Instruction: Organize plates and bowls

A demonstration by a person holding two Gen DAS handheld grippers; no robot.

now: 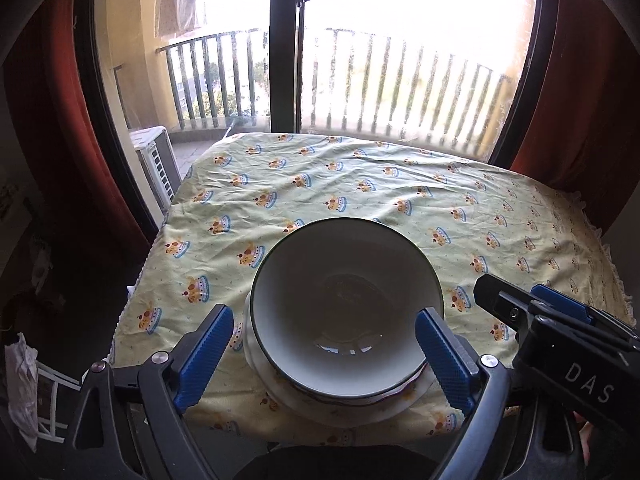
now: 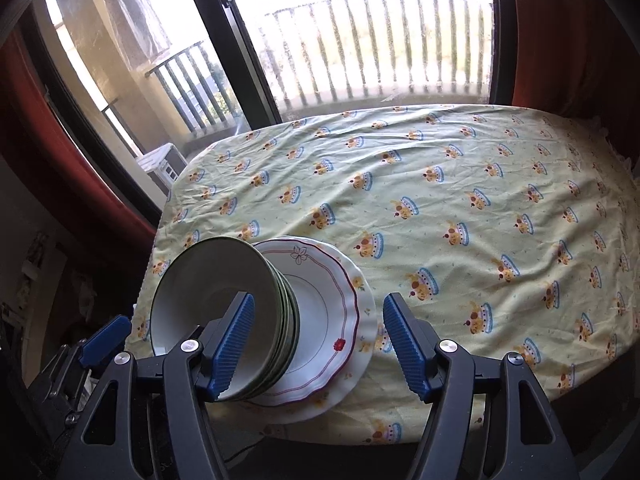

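Note:
A stack of white bowls with dark green rims (image 1: 344, 304) stands on stacked plates (image 1: 348, 408) at the near left edge of the table. In the right wrist view the bowl stack (image 2: 224, 312) sits on a red-trimmed plate (image 2: 324, 320) over a larger white scalloped plate (image 2: 366, 320). My left gripper (image 1: 324, 360) is open, its blue pads (image 1: 444, 360) on either side of the top bowl, just above it. My right gripper (image 2: 320, 344) is open and empty, to the right of the bowls above the plates; it shows in the left wrist view (image 1: 532, 312).
The table wears a pale yellow cloth with crown prints (image 2: 460, 208), bare beyond the stack. Behind it are a balcony window with railing (image 1: 360, 80) and red curtains (image 1: 580, 100). An air-conditioner unit (image 1: 156, 160) stands outside at left. The floor drops away at the table's left edge.

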